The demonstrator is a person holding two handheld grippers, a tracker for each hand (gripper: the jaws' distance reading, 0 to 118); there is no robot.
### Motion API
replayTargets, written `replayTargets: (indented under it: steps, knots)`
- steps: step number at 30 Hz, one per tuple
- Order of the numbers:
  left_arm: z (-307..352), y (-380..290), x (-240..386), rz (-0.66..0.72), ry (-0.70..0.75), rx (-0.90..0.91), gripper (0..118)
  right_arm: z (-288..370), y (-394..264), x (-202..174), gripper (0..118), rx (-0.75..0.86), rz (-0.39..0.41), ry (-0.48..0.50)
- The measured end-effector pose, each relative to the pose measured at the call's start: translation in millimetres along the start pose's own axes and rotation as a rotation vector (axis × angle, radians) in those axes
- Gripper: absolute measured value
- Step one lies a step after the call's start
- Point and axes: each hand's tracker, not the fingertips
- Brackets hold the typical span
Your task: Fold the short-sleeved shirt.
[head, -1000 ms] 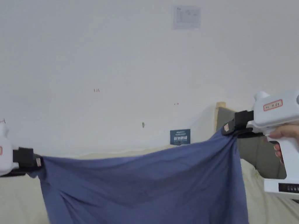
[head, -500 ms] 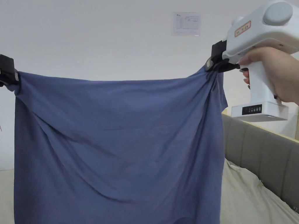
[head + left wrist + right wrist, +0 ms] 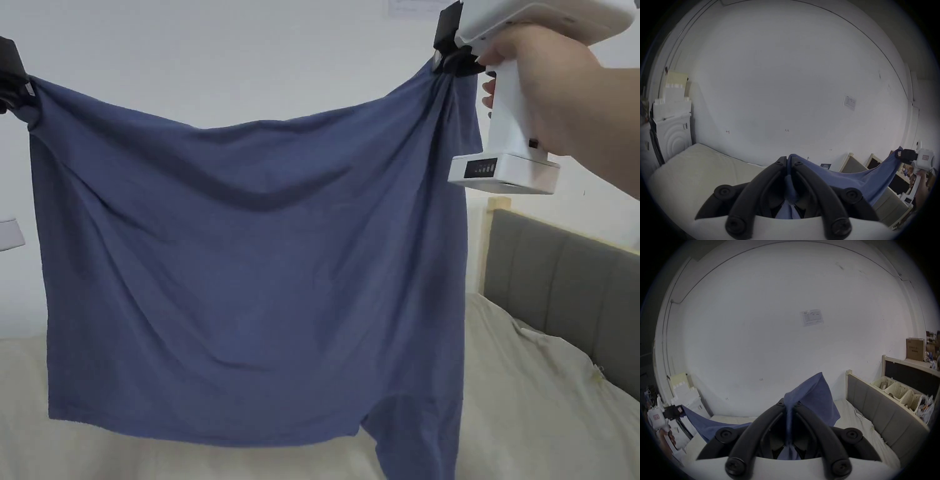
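A blue short-sleeved shirt point(image 3: 250, 269) hangs spread out in the air above the bed, its upper edge sagging in the middle. My left gripper point(image 3: 19, 94) is shut on the shirt's upper left corner at the head view's left edge. At the top right, my right gripper point(image 3: 445, 59) is shut on the other upper corner, a hand around its white body. The left gripper view has blue cloth point(image 3: 851, 177) pinched between its own jaws point(image 3: 788, 160). The right gripper view has a fold of cloth point(image 3: 812, 395) standing up from its closed jaws point(image 3: 789, 404). A sleeve point(image 3: 415, 437) dangles at the bottom right.
A bed with a cream sheet point(image 3: 537, 400) lies under the shirt. A grey padded headboard point(image 3: 562, 281) stands on the right, a white wall behind. Cream baskets point(image 3: 893, 389) sit behind the headboard. White boxes point(image 3: 672, 105) are stacked at the bed's far left end.
Over the last second both grippers lifted the shirt from low over the bed to high up, so it now hangs almost fully clear. Its top edge has slackened since half a second ago.
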Motion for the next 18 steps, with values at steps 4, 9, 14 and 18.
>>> replayTargets:
  steps: [4,9,14,18]
  knots:
    - [-12.3,-31.3,-7.6,-0.053,0.01,-0.059,6,7.9,-36.7,5.9,3,-0.023,-0.019,0.025]
    - [-1.1,-96.5,-22.5,0.024,0.0,-0.177,6,24.6,-107.8,28.0,3,-0.113,-0.009,0.018]
    - [48.2,-174.4,-21.2,-0.045,-0.092,-0.277,6,64.3,-183.6,58.7,3,-0.235,-0.015,0.02]
    - [112.1,-226.3,-19.9,-0.121,-0.123,-0.312,6,125.6,-232.8,79.7,3,-0.298,-0.098,0.086]
